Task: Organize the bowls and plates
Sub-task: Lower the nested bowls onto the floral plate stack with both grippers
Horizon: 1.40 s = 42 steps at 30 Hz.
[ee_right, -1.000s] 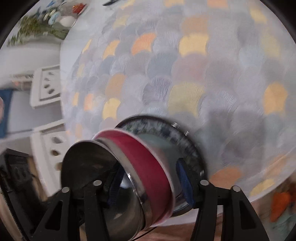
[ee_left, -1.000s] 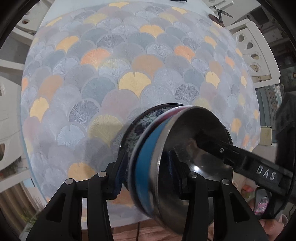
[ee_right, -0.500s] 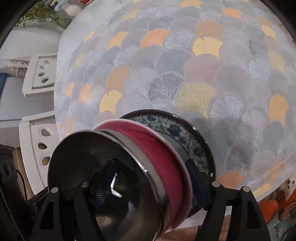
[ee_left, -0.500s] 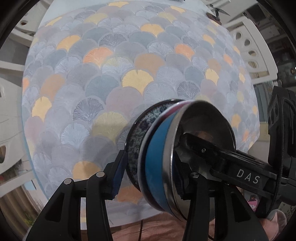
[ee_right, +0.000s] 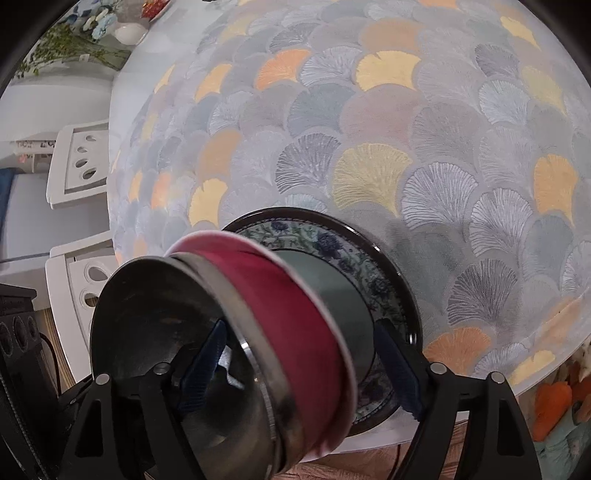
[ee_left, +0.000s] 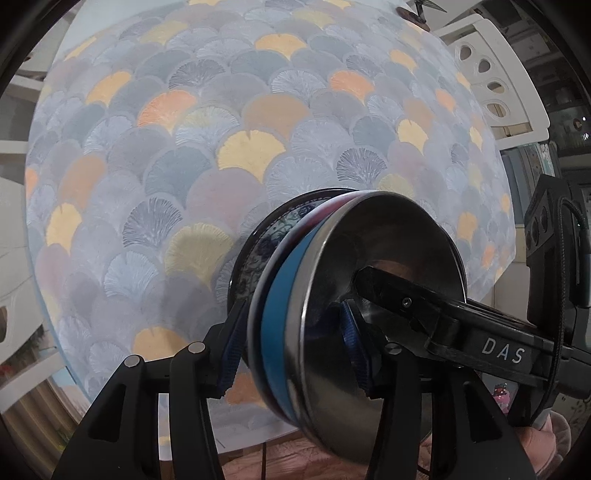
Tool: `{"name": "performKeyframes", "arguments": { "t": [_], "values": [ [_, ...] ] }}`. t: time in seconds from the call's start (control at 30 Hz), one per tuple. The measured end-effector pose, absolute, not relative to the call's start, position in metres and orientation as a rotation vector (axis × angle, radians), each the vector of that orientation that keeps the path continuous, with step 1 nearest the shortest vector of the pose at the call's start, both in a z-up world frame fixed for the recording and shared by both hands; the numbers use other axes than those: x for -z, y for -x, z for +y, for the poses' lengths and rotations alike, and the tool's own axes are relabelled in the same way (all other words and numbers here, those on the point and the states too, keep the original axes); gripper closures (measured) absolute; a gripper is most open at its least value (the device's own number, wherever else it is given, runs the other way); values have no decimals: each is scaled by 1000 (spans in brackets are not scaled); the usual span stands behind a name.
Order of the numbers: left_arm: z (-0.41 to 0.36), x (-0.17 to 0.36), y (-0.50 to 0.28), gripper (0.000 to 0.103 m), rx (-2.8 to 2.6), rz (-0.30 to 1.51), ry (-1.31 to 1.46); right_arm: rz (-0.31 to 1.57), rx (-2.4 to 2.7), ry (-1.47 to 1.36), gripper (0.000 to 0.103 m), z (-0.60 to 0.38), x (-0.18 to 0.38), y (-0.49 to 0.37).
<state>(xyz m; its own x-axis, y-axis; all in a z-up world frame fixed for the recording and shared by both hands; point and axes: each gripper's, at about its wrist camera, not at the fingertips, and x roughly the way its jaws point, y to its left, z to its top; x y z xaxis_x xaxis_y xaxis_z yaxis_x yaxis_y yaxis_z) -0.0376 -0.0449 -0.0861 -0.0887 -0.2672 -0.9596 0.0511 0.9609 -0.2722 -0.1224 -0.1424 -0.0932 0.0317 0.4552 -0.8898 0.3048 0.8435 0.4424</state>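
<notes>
A stack of dishes sits near the front edge of the round fan-patterned table (ee_left: 221, 147). At the bottom is a floral plate (ee_right: 332, 240) with a dark rim. On it are nested bowls: a red wall (ee_right: 295, 314) shows in the right wrist view, a blue wall (ee_left: 277, 314) in the left wrist view, and a steel bowl (ee_left: 388, 251) lies on top. My left gripper (ee_left: 291, 350) straddles the stack's edge, one pad outside the plate and one inside the steel bowl; its jaws are opening. My right gripper (ee_right: 303, 365) straddles the other side the same way, jaws opening, and both pads stand off the dishes.
White chairs (ee_left: 498, 85) (ee_right: 81, 166) stand around the table. A vase of flowers (ee_right: 92, 29) is at the far side. A finger of the right gripper (ee_left: 443, 317) reaches into the steel bowl. A person's hand (ee_left: 535, 443) is at the lower right.
The right gripper's jaws have spread clearly wider around the stack, with its inner pad now away from the bowl wall. The left jaws have widened slightly. The stack has stayed in place.
</notes>
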Motion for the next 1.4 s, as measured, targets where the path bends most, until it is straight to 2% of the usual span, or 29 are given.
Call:
{"name": "performKeyframes", "arguments": {
  "t": [0.2, 0.33, 1.4],
  "values": [
    [-46, 87, 35, 55, 275, 1652, 163, 1573, -145, -617, 19, -144, 95, 119],
    [-43, 83, 36, 55, 246, 1640, 140, 1580, -163, -623, 13, -139, 99, 117],
    [-37, 83, 44, 53, 217, 1647, 171, 1585, -184, -548, 13, -128, 94, 117]
  ]
}}
